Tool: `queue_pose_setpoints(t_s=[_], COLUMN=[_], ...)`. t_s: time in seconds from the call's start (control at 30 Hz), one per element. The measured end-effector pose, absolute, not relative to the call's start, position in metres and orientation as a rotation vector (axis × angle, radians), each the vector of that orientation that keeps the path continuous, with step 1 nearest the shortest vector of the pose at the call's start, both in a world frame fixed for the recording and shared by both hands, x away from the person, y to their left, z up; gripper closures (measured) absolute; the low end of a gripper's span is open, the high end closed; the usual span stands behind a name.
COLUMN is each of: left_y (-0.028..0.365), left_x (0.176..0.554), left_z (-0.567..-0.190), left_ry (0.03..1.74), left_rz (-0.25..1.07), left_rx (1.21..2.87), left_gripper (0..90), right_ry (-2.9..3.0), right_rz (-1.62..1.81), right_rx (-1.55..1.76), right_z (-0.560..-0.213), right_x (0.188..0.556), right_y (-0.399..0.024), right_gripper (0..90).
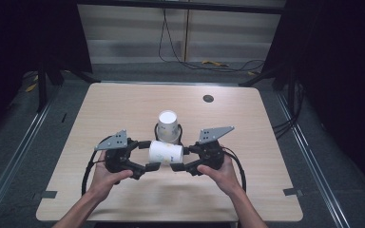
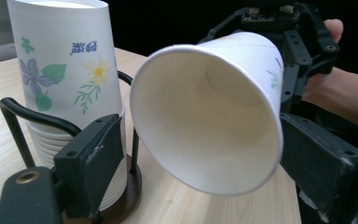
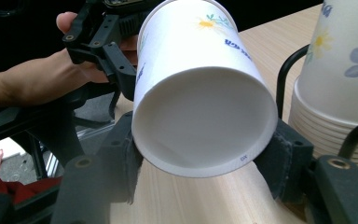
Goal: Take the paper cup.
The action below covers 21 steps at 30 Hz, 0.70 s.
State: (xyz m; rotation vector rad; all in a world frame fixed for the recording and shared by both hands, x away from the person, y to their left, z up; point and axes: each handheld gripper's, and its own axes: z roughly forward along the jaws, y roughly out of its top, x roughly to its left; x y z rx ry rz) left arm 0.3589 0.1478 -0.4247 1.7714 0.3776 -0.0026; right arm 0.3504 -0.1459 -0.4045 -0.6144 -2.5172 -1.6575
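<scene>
One cup [image 1: 166, 152] lies sideways in the air between the two grippers, just in front of the stack [image 1: 168, 126] in its wire holder [image 1: 155, 129]. The right gripper [image 1: 177, 160] has its jaws clenched across the cup's base end; in the right gripper view the pads press on either side of the bottom rim. The left gripper [image 1: 148, 154] faces the open mouth, and in the left gripper view its jaws stand on either side of the rim, but I cannot tell whether they press on it or stand just clear.

To do this step well, I judge the right hold should stay light, since thin paper walls buckle near the base. If the left gripper is to take over, it should close gently on the rolled rim, the stiffest part, before the right lets go. Keep the cup clear of the stack so the holder is not knocked.

Counted: one loose cup; one stack of nested cups, too many rims to number; one holder; two grippers; one worktop [image 1: 123, 102] with one dark round cap [image 1: 208, 98] near its far edge.
</scene>
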Motion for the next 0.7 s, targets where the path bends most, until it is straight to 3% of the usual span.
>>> queue_pose_setpoints(t_s=[0.43,0.7], left_y=[0.1464,0.1444], left_x=[0.3589,0.3588], left_z=[-0.4256,-0.4266], left_ry=[0.377,0.368], left_rz=[-0.020,-0.035], left_rx=[1.732,1.725], left_gripper=[12.9,16.0], right_ry=[-2.512,-2.508], right_rz=[-1.651,-1.648], right_rx=[-0.595,-0.595], right_z=[-0.4068,-0.4081], right_x=[0.3500,0.3502], right_y=[-0.1409,-0.1406], right_gripper=[38.3,38.3])
